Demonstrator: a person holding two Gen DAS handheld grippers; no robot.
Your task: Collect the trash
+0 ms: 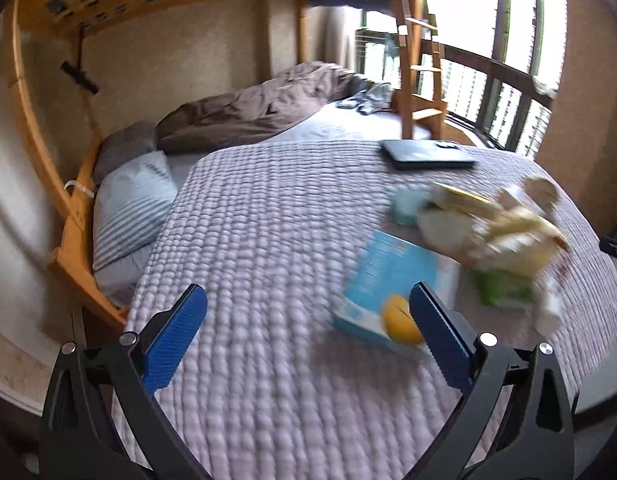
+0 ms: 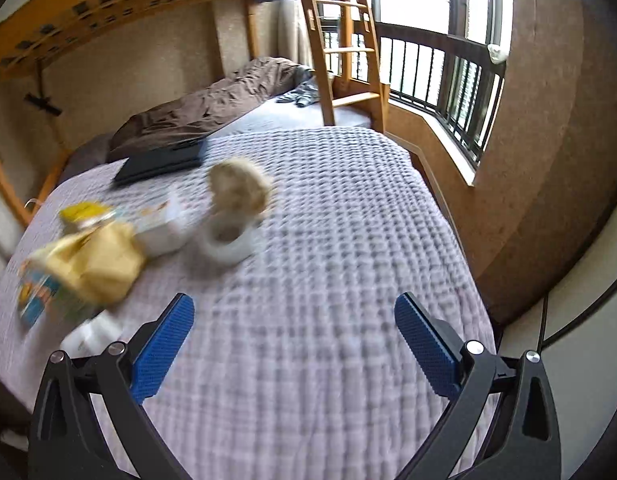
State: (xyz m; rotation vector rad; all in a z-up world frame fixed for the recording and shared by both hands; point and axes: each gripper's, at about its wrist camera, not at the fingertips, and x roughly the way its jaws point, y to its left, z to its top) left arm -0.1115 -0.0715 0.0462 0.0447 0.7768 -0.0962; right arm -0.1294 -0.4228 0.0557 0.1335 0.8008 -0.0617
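Left wrist view: my left gripper (image 1: 308, 312) hangs released over the quilted bed cover (image 1: 268, 220), blue pads spread wide with nothing between them. Just past my right-hand pad, in the lower right of the frame, lies a blue carton (image 1: 388, 276) with a yellow round mark; it is flat on the cover, its long axis running from the lower middle up toward the right. Beyond it, toward the right edge, the trash pile (image 1: 488, 232) is blurred: crumpled yellowish wrappers, a green packet (image 1: 504, 290) and something pale teal behind. Farther up sits a closed dark laptop (image 1: 428, 154), well apart from the pile. This view alone shows the striped pillow (image 1: 128, 208) at the left, beside the wooden bunk frame (image 1: 48, 160).

In the right wrist view my right gripper (image 2: 294, 320) is likewise released and empty above a bare stretch of the cover. Here the trash sits at the left of the frame: a crumpled yellow bag (image 2: 96, 264) over the blue carton (image 2: 38, 292), a white box (image 2: 160, 228) just beside it, then a white cup (image 2: 226, 242) lying tilted, mouth facing up toward the camera, with a tan crumpled ball (image 2: 238, 190) touching its far side. Only this view shows the cup's opening, the bed's right edge and the barred window (image 2: 448, 80) in the upper right. The laptop (image 2: 164, 162) lies in the upper left, and the ladder (image 2: 340, 48) stands past the bed.
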